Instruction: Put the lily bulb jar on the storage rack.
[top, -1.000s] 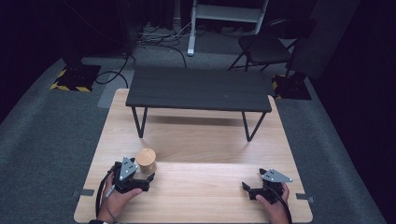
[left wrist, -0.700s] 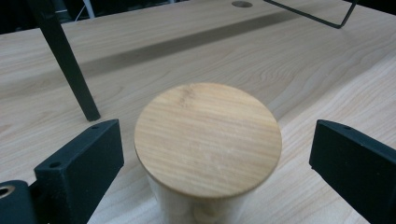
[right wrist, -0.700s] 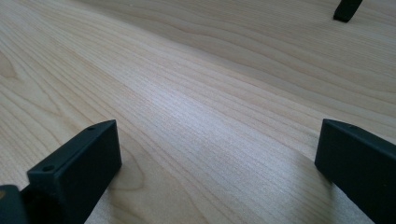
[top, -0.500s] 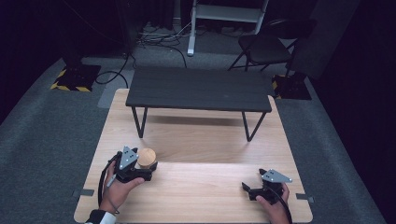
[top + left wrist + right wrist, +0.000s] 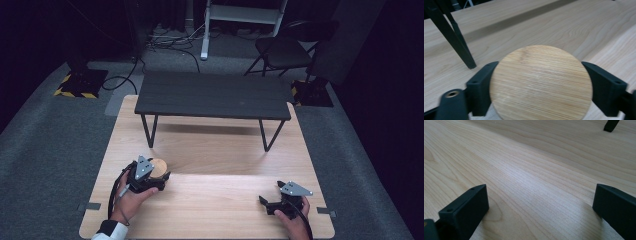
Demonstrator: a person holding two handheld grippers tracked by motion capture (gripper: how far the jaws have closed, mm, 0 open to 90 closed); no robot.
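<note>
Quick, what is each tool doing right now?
Left tool: jaws have just been closing, now shut on the round wooden lid.
Right tool: open, holding nothing, above the wooden table.

High view: room dim, corners fall to black; light lands on pale tabletop (image 5: 210,200), brightest patch just in front of small black table (image 5: 214,95). Soft shadow band under that table, spread toward viewer. Picture soft, low detail. Left claw view: wooden disc (image 5: 541,83) sharp in grain, near edge and bottom-left corner smeared by blur. Right claw view: broad sheen on tabletop grain, far edge out of focus.
</note>
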